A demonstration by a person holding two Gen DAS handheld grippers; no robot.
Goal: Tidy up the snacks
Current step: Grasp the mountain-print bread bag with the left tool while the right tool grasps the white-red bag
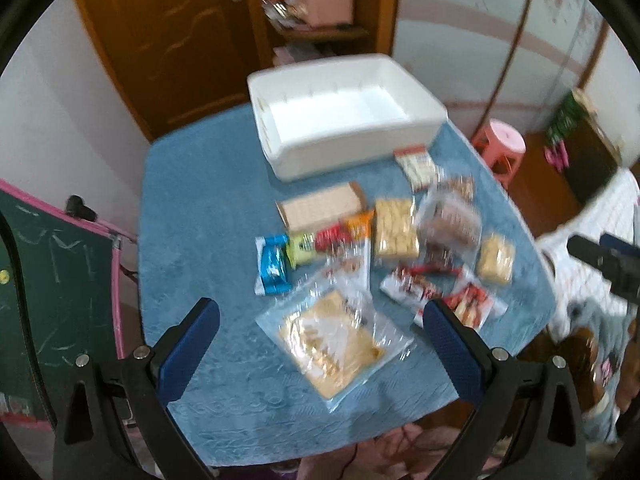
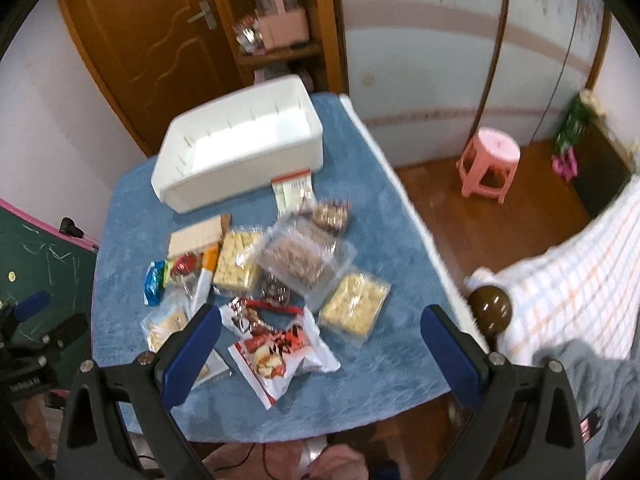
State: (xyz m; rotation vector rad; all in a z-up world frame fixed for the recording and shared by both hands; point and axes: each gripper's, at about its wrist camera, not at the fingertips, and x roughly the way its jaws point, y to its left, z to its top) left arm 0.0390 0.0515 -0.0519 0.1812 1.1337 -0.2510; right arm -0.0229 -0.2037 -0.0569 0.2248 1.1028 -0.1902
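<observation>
On your blue table: one white bin, both grippers spread empty; only your right view shows three biscuit packs.

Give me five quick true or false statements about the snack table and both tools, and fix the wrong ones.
1. The white bin has no snacks in it. True.
2. The left tool is clamped on the clear cracker bag. False: its fingers are spread wide, holding nothing.
3. The table wears a blue cloth. True.
4. The pink stool stands on the table. False: it stands on the wooden floor beside it.
5. The right tool is open above the red and white packet. True.
</observation>
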